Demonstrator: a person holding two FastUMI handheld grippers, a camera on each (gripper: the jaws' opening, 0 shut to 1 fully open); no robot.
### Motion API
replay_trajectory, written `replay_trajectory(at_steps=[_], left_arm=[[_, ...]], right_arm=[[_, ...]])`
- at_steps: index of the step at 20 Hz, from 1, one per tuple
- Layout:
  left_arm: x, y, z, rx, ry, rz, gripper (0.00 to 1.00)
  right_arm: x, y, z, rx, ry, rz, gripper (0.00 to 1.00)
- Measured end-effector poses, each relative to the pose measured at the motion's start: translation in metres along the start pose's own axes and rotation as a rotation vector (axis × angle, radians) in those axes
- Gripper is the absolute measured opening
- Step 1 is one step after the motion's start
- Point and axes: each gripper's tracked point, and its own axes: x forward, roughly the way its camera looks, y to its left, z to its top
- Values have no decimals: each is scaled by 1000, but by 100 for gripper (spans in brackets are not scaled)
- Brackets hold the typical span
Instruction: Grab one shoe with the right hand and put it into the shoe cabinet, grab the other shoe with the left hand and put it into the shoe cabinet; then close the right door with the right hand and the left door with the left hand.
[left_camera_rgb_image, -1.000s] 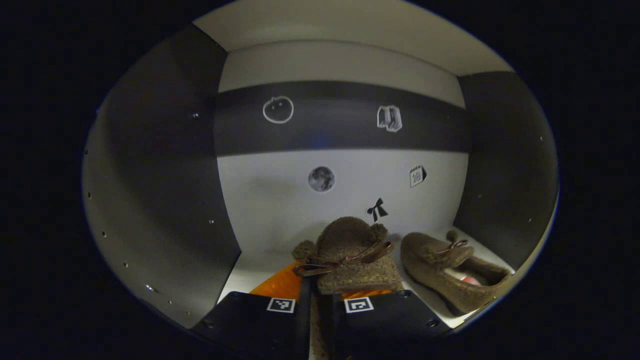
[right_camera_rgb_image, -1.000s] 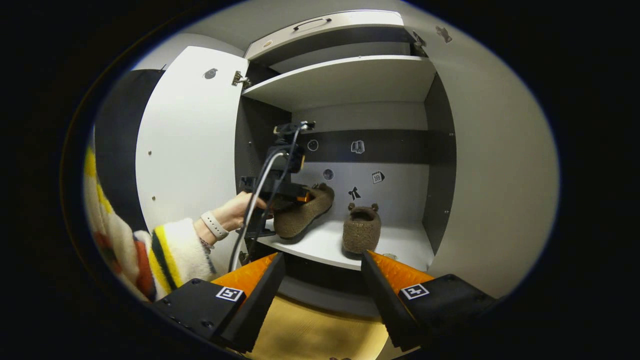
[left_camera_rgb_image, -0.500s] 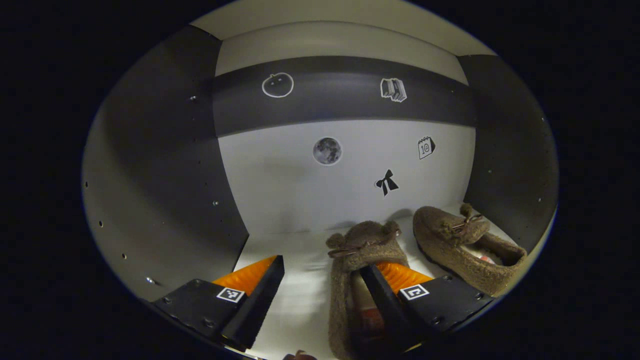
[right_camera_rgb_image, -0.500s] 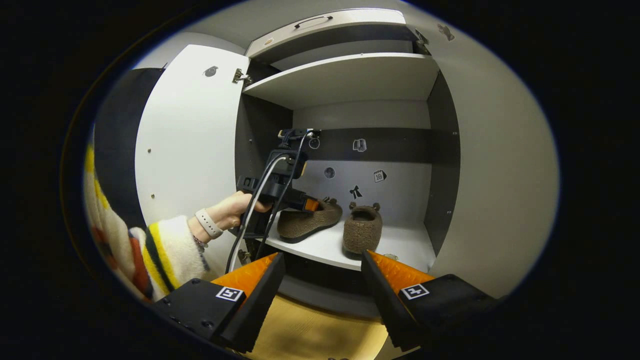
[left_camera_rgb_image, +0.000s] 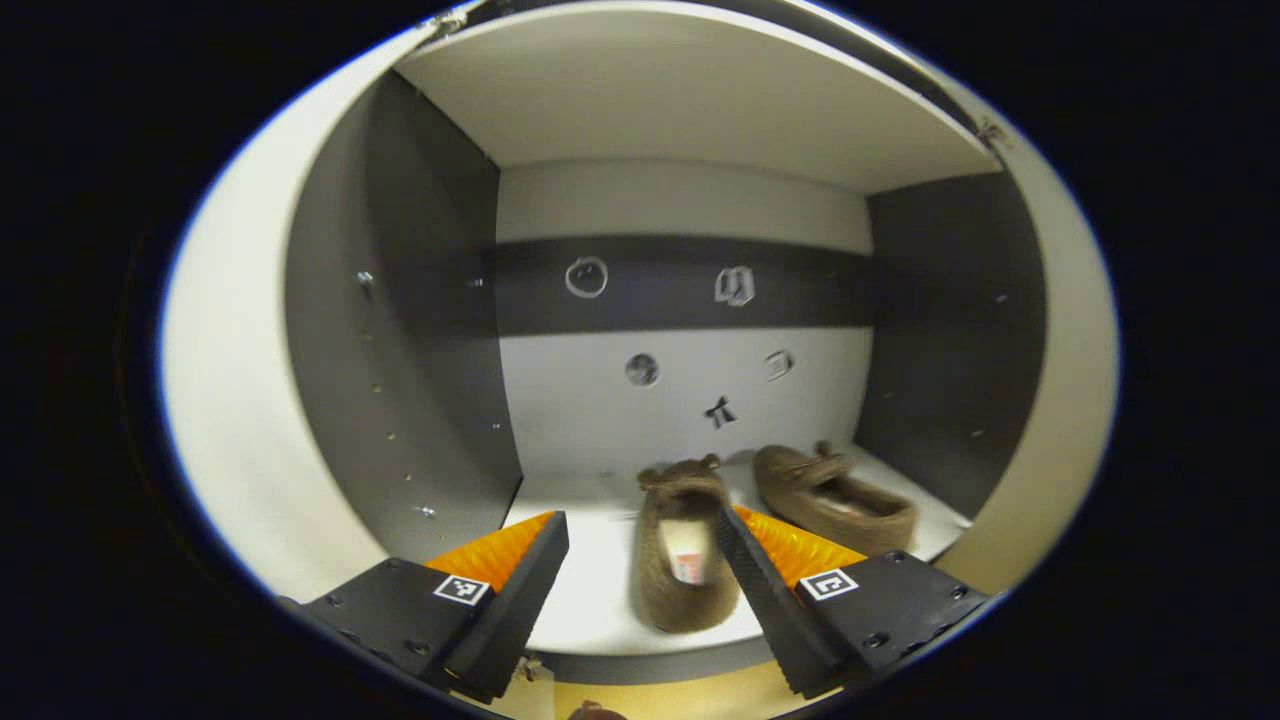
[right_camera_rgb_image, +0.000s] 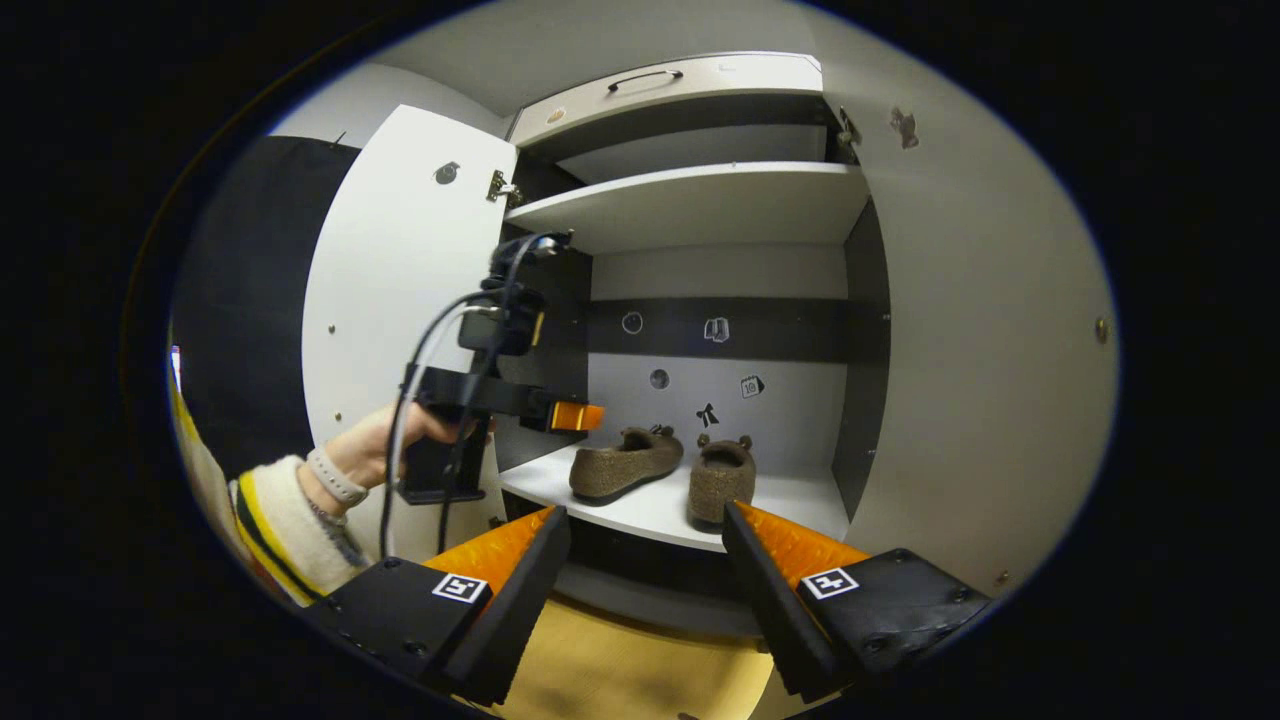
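Two brown fuzzy shoes stand side by side on the white shelf (left_camera_rgb_image: 590, 600) of the shoe cabinet, toes toward the back wall. In the left gripper view the nearer shoe (left_camera_rgb_image: 685, 560) lies just ahead of my open left gripper (left_camera_rgb_image: 637, 525), untouched, and the other shoe (left_camera_rgb_image: 830, 495) sits to its right. In the right gripper view both the left shoe (right_camera_rgb_image: 625, 462) and the right shoe (right_camera_rgb_image: 722, 470) rest on the shelf (right_camera_rgb_image: 650, 510). A hand holds the left gripper (right_camera_rgb_image: 575, 415) at the cabinet's left front. My right gripper (right_camera_rgb_image: 645, 518) is open and holds nothing, in front of the cabinet.
The left door (right_camera_rgb_image: 400, 300) and the right door (right_camera_rgb_image: 980, 350) stand wide open. An upper shelf (right_camera_rgb_image: 700, 200) and a drawer with a handle (right_camera_rgb_image: 650, 78) lie above. A striped sleeve (right_camera_rgb_image: 280, 510) is at the lower left. A yellowish floor (right_camera_rgb_image: 620, 670) lies below.
My left gripper opened, let go of the shoe onto the shelf and drew back out of the cabinet. The right gripper stayed open and backed off slightly.
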Motion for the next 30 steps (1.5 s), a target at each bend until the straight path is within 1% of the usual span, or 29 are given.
replay_trajectory(at_steps=[2, 3, 5, 6, 8, 9, 10, 12, 15, 16, 17, 18, 19, 21, 22, 23, 24, 26, 27, 30], left_arm=[[-50, -11, 9, 2, -49, -45, 97], [-75, -14, 14, 10, -66, -60, 100], [-121, -17, 21, 13, -101, -102, 99], [-145, -21, 23, -2, -113, -133, 100], [-178, -24, 20, -45, -112, -197, 100], [-194, -21, 18, -64, -109, -219, 100], [-206, -18, 17, -69, -117, -235, 96], [-231, -13, 10, -72, -116, -269, 96], [-260, -8, 0, -79, -111, -303, 95], [-269, -6, -1, -79, -114, -315, 95], [-275, -3, -2, -80, -119, -316, 95], [-280, 1, 0, -80, -128, -312, 95], [-283, 5, 0, -80, -136, -305, 95], [-288, 13, 4, -79, -149, -287, 95], [-289, 17, 5, -73, -154, -274, 95], [-290, 20, 5, -66, -155, -262, 95], [-290, 23, 6, -64, -156, -249, 95], [-290, 28, 7, -75, -158, -236, 95], [-290, 28, 7, -84, -160, -234, 95], [-289, 34, 7, -88, -160, -220, 95]], right_arm=[[-18, -2, 15, -8, -34, -24, 98], [-29, -3, 23, -13, -49, -37, 98], [-53, -8, 38, -34, -81, -63, 98], [-67, -14, 44, -46, -94, -80, 98], [-94, -23, 57, -47, -112, -106, 98], [-107, -29, 64, -40, -125, -127, 94], [-119, -36, 70, -37, -140, -151, 98], [-143, -62, 76, -42, -153, -234, 97], [-174, -109, 77, -66, -144, -380, 97], [-180, -123, 74, -67, -136, -417, 97], [-183, -138, 70, -73, -124, -450, 94], [-184, -156, 66, -85, -108, -498, 97], [-182, -172, 60, -101, -88, -528, 97], [-178, -183, 55, -110, -68, -536, 97], [-173, -183, 54, -102, -71, -521, 94], [-168, -183, 56, -96, -78, -510, 98], [-163, -185, 54, -95, -79, -502, 98], [-161, -183, 53, -112, -79, -496, 98], [-159, -184, 53, -119, -81, -489, 95], [-154, -171, 52, -104, -80, -444, 95]])
